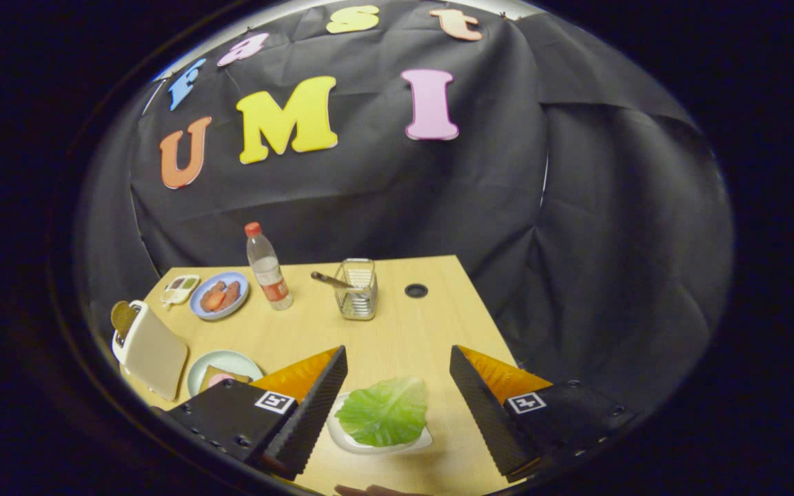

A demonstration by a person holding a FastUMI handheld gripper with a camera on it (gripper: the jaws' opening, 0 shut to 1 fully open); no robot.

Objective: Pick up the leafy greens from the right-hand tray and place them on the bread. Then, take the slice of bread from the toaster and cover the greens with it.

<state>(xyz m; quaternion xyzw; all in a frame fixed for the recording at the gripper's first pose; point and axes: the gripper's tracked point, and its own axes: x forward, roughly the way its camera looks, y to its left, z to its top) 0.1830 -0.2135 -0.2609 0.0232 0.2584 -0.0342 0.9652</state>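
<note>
Nothing was done yet, as far as this frame showed. The gripper [397, 406] had its fingers spread wide and held nothing, hovering above the light wooden table [404, 331]. The flat green lettuce leaf [384, 413] lay untouched on its small white tray [342, 437], between the two fingers and nearer the left one, whose tip overlapped the tray's edge in the picture; I couldn't tell whether it touched. The pale round plate [221, 365] sat just beyond the left finger, carrying what looked like a brown bread slice with something pink on it [218, 379], partly hidden by the gripper body, with no greens on it. The cream-sided white toaster [152, 351] stood next to that plate at the table's left edge, with a browned slice of toast [123, 317] sticking up from its slot, so the cover step was also untouched. Further back: a blue plate with reddish-brown food [218, 296], a small white tray with coloured compartments [180, 289], a clear plastic bottle with a red cap [267, 269], and a clear square holder with a brown-handled utensil [358, 289]. Remaining, by my read: close on the leaf, carry it left to the bread plate, release, then pull the toast and lay it on top. So both steps were pending; the gripper looked roughly lined up for the first grab.
</note>
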